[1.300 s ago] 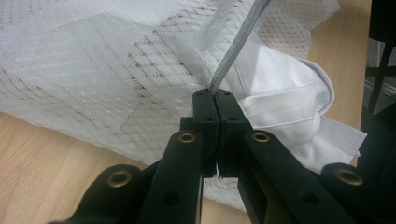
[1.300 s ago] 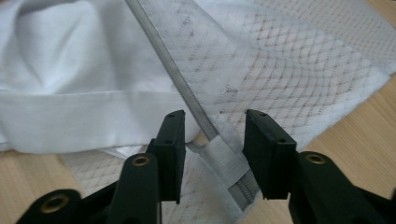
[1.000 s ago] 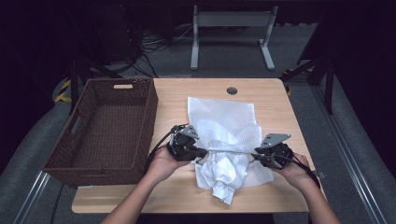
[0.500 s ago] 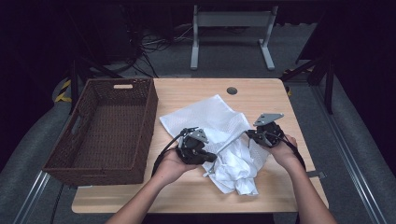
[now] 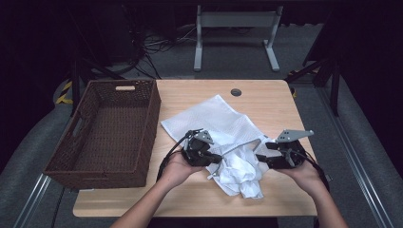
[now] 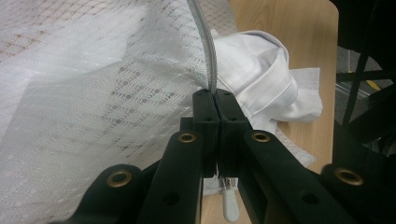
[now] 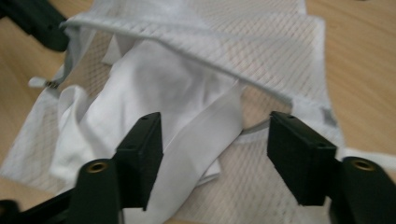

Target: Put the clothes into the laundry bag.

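Between the left gripper's (image 6: 215, 95) shut jaws sits the grey zip edge of the mesh laundry bag (image 5: 219, 121), pinched tight & held up off the table (image 5: 266, 97); that grip hasn't changed vs a sec ago. The right gripper (image 7: 215, 154) is the one that changed: its jaws have just been opening and now stand wide, nothing pressed between them, the pads hanging over the white shirt (image 7: 159, 98) w/o touching it that I can tell. A sec ago both grippers held the bag mouth stretched in a line; half a sec ago the right one was up near the bag's rim; now, in the high view, the right gripper (image 5: 268, 154) is back near the table's right edge, just beside the shirt.

The shirt (image 5: 237, 173) lies crumpled toward the table's front edge, partly in the bag mouth, most of it spilling out front. The bag spreads diagonally toward the table's middle. The wicker basket (image 5: 83, 142) sits at the left edge, nothing in it that I can see.

Probable meaning: the right gripper let go of the rim to take the shirt & stuff it in while the left keeps the mouth open. Shirt not yet in; job looks early-to-mid.
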